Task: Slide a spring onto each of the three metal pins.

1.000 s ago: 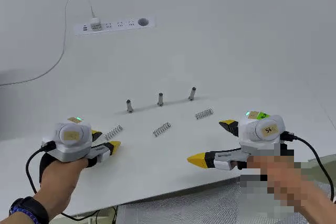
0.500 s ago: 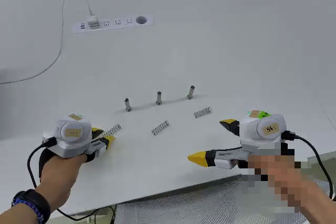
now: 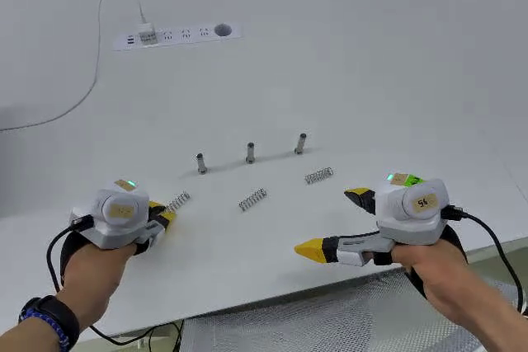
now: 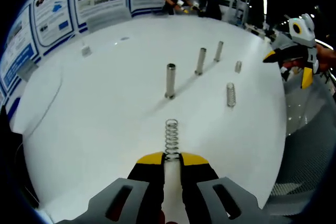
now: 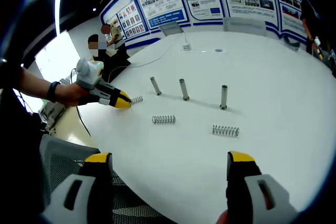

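Observation:
Three short metal pins stand in a row on the white table. Three springs lie in front of them: left, middle, right. My left gripper is at the near end of the left spring. In the left gripper view its yellow tips are closed onto that spring's end, with the nearest pin straight ahead. My right gripper is wide open and holds nothing, near the table's front edge and short of the right spring.
A white power strip with a plug and a cable lies at the back of the table. The table's front edge runs just behind both hands, with grey mesh below it. A person stands far behind in the right gripper view.
My left gripper has moved forward to the left spring and its jaws have closed on the spring's end. The right gripper has stayed where it was, open.

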`<move>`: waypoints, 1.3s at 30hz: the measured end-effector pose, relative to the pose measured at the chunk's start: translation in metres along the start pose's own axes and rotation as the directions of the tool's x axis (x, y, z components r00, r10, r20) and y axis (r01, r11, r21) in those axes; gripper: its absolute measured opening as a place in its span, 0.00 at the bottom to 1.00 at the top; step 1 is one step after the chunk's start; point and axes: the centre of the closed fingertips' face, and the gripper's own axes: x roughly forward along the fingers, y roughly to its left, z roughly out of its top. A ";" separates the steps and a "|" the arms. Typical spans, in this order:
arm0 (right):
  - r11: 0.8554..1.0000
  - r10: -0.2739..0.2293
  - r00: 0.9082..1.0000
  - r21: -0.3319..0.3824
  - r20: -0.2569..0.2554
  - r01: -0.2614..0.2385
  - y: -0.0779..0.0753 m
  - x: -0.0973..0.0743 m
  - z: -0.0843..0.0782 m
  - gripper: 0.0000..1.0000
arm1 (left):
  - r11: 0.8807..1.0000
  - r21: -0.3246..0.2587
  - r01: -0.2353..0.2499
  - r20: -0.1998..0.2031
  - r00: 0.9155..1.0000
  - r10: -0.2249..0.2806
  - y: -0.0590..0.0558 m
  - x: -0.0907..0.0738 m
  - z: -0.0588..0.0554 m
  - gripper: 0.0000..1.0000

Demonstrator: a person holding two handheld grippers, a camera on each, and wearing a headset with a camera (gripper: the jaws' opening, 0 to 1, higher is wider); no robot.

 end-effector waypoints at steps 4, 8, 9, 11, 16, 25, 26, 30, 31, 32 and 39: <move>1.000 0.001 1.000 0.002 0.001 -0.001 0.000 0.000 0.000 0.91 | 1.000 -0.003 0.000 0.002 1.000 0.000 -0.003 -0.002 0.001 0.11; 1.000 0.001 1.000 0.002 0.000 -0.001 0.000 -0.001 0.000 0.91 | 1.000 -0.006 -0.004 -0.009 1.000 0.004 -0.002 -0.003 -0.001 0.11; 1.000 0.000 1.000 0.002 0.000 0.000 0.000 -0.001 0.000 0.91 | 1.000 -0.012 -0.006 -0.009 1.000 0.006 -0.002 -0.003 0.000 0.11; 1.000 0.001 1.000 0.004 0.001 -0.001 0.001 -0.001 0.000 0.91 | 1.000 -0.019 -0.012 -0.009 1.000 0.012 -0.001 -0.003 0.000 0.13; 1.000 0.004 1.000 0.003 -0.003 -0.004 0.002 0.000 -0.002 0.91 | 0.999 -0.041 -0.015 -0.003 1.000 0.015 -0.001 -0.001 0.002 0.17; 1.000 0.001 1.000 0.005 -0.004 -0.001 0.001 -0.001 -0.002 0.91 | 1.000 -0.013 -0.025 -0.003 1.000 0.025 -0.001 0.003 0.004 0.13; 1.000 0.001 1.000 0.005 -0.004 -0.001 0.001 -0.001 -0.002 0.91 | 1.000 -0.011 -0.025 -0.003 1.000 0.025 -0.001 0.003 0.004 0.12; 1.000 0.002 1.000 0.008 -0.005 -0.002 0.001 0.000 -0.002 0.91 | 1.000 -0.013 -0.015 -0.006 1.000 0.015 -0.003 0.003 0.003 0.11; 1.000 0.003 1.000 0.010 -0.005 -0.003 0.002 0.000 -0.002 0.91 | 1.000 -0.019 -0.016 -0.006 1.000 0.015 -0.003 0.002 0.003 0.11; 1.000 0.004 1.000 0.011 -0.003 -0.004 0.002 0.000 -0.001 0.90 | 1.000 -0.025 -0.017 -0.007 1.000 0.017 -0.004 0.002 0.003 0.11; 0.999 0.023 1.000 0.039 0.011 -0.024 0.005 0.002 0.001 0.89 | 0.999 -0.033 0.003 0.012 1.000 -0.003 -0.010 -0.002 0.008 0.11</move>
